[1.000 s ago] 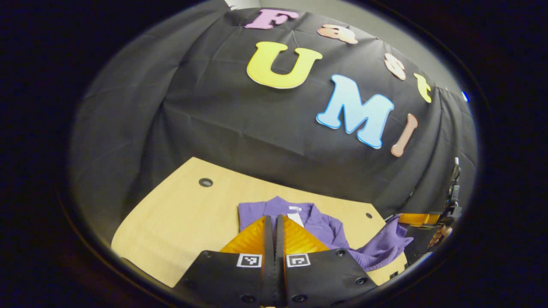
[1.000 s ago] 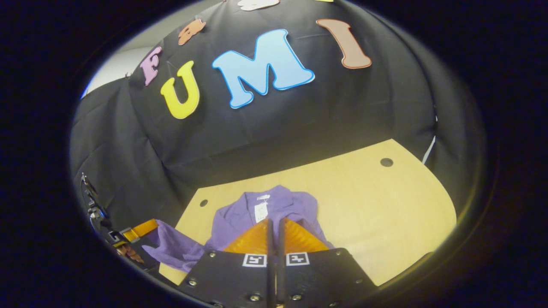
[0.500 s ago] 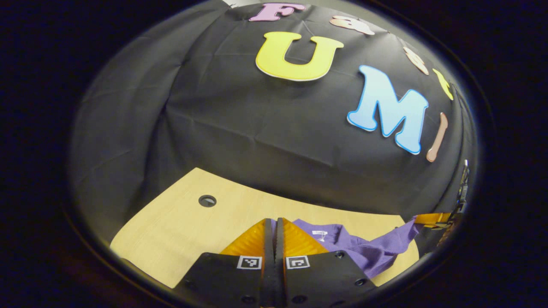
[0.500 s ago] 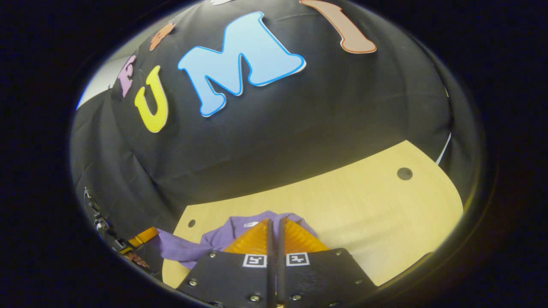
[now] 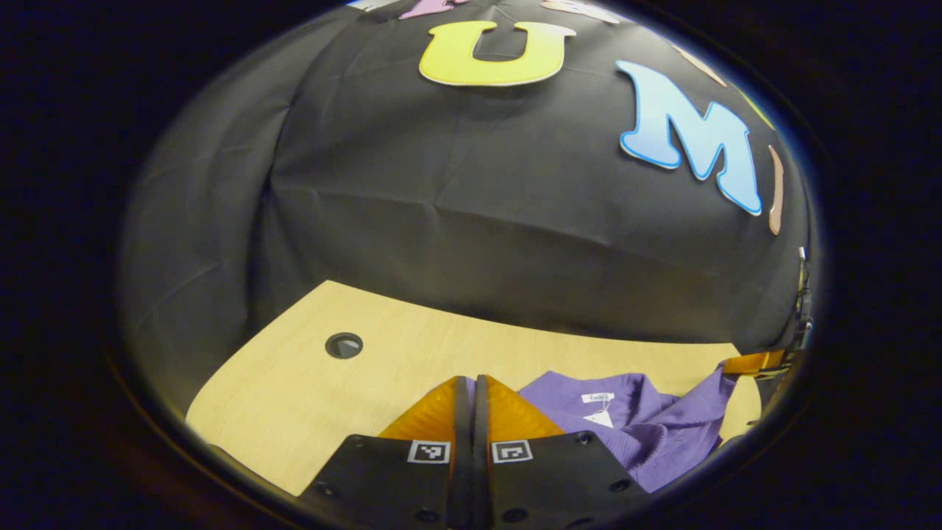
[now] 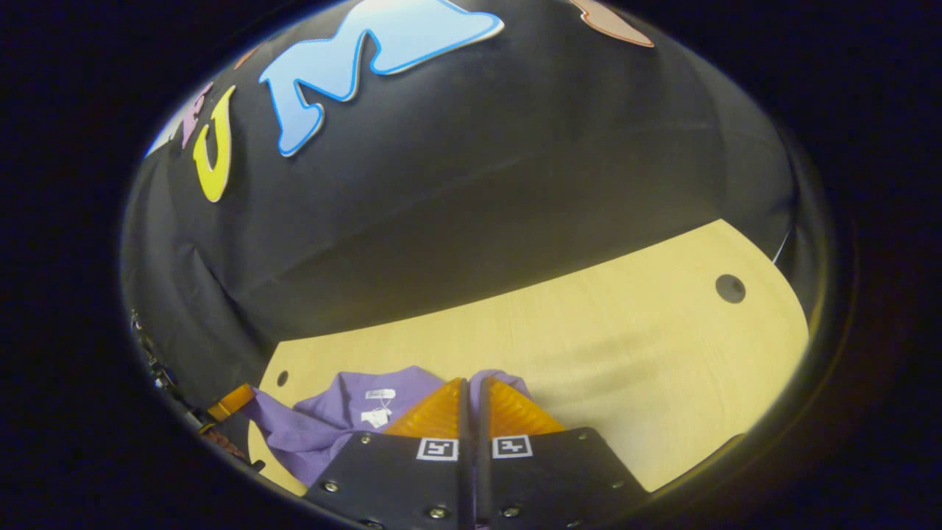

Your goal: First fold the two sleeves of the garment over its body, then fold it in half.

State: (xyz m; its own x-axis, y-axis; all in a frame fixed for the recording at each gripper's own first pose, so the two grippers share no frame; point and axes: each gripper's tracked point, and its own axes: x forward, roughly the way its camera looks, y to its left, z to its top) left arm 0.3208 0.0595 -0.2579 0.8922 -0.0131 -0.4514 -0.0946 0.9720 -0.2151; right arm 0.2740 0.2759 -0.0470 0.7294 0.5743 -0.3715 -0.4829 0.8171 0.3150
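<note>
A purple garment (image 5: 633,419) lies on the tan table (image 5: 309,383), collar and white tags facing up. In the left gripper view my left gripper (image 5: 471,380) is shut, a sliver of purple cloth at its tips, the garment just to its right. At the far right the right gripper (image 5: 758,362) holds up a stretched corner of the cloth. In the right gripper view my right gripper (image 6: 471,381) is shut with cloth at its tips; the garment (image 6: 346,416) spreads to its left, rising to the left gripper (image 6: 234,401).
The table (image 6: 625,353) has a round cable hole (image 5: 344,344) at its far left, another cable hole (image 6: 730,288) at its far right and a small hole (image 6: 282,377) behind the garment. The black cloth wall stands right behind the table's rear edge.
Both views have swung outward and tipped down. The garment has shifted from straight ahead to the inner side of each view, and the lifted cloth now hangs lower and flatter.
</note>
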